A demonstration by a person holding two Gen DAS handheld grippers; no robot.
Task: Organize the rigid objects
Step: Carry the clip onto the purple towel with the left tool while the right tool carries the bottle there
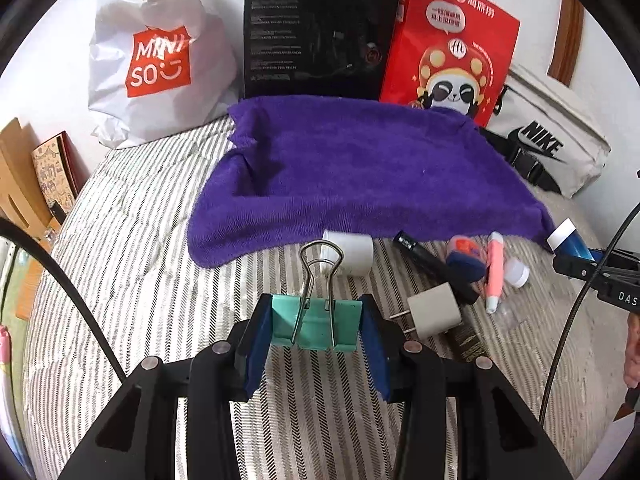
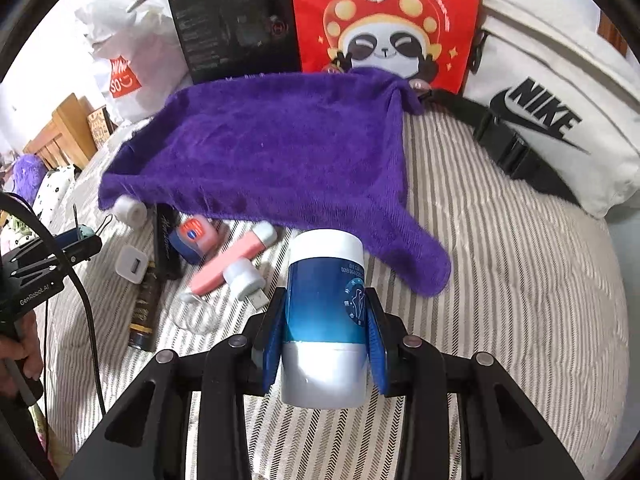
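My left gripper (image 1: pixel 316 326) is shut on a teal binder clip (image 1: pixel 316 322), held above the striped bedsheet. My right gripper (image 2: pixel 325 334) is shut on a blue and white bottle (image 2: pixel 325 312); the bottle also shows in the left wrist view (image 1: pixel 570 240). A purple towel (image 1: pixel 360 168) lies spread on the bed, also in the right wrist view (image 2: pixel 276 148). Along its near edge lie a white roll (image 1: pixel 352 254), a black tube (image 1: pixel 436 266), a grey plug adapter (image 1: pixel 434 314), a pink pen (image 1: pixel 494 270), an orange and blue item (image 1: pixel 464 256) and a small white USB light (image 2: pixel 244 276).
A white Miniso bag (image 1: pixel 156 60), a black box (image 1: pixel 316 32), a red panda bag (image 1: pixel 452 48) and a white Nike bag (image 2: pixel 556 112) stand along the wall behind the towel. A wooden bed frame (image 1: pixel 16 184) is at the left.
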